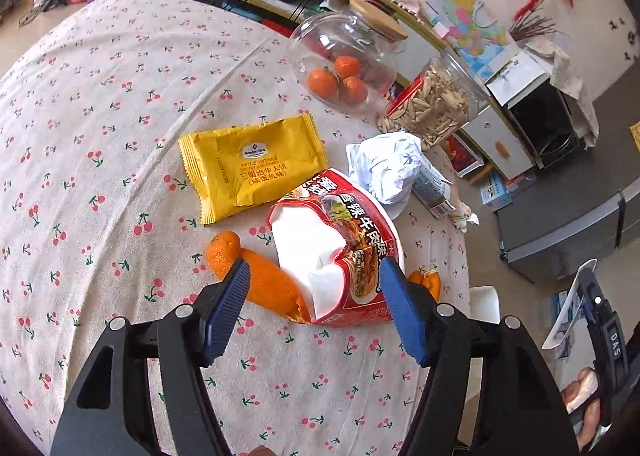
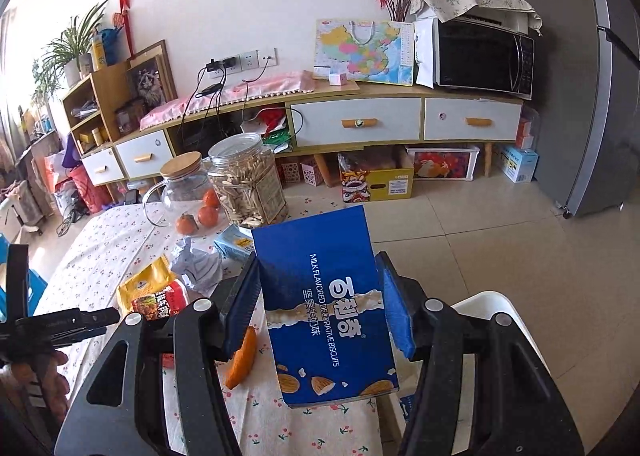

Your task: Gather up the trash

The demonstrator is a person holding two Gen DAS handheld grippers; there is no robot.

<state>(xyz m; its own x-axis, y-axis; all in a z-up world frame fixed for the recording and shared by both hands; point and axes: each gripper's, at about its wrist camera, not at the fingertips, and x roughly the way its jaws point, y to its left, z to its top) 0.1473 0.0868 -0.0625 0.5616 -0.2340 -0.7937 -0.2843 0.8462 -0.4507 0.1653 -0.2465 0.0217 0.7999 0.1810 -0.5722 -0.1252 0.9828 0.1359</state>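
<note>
Left claw (image 1: 314,310) spread apart over red noodle wrapper (image 1: 352,252) and orange peel (image 1: 264,280) at near table edge, right claw (image 2: 320,310) clamped on blue biscuit box (image 2: 324,320); risk: closing off-centre, pinching cloth or flicking peel away.

Two jars (image 1: 352,55); three tangerines (image 1: 338,81); one yellow wrapper (image 1: 252,167); one blue box (image 2: 326,316).

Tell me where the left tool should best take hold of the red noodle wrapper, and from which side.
Probably the near torn end of the red noodle wrapper, taken from above. It lies puffed up on the cherry tablecloth with that end already between the open pads of the left tool. Close across its width, keeping clear of the orange peel beside it.
</note>
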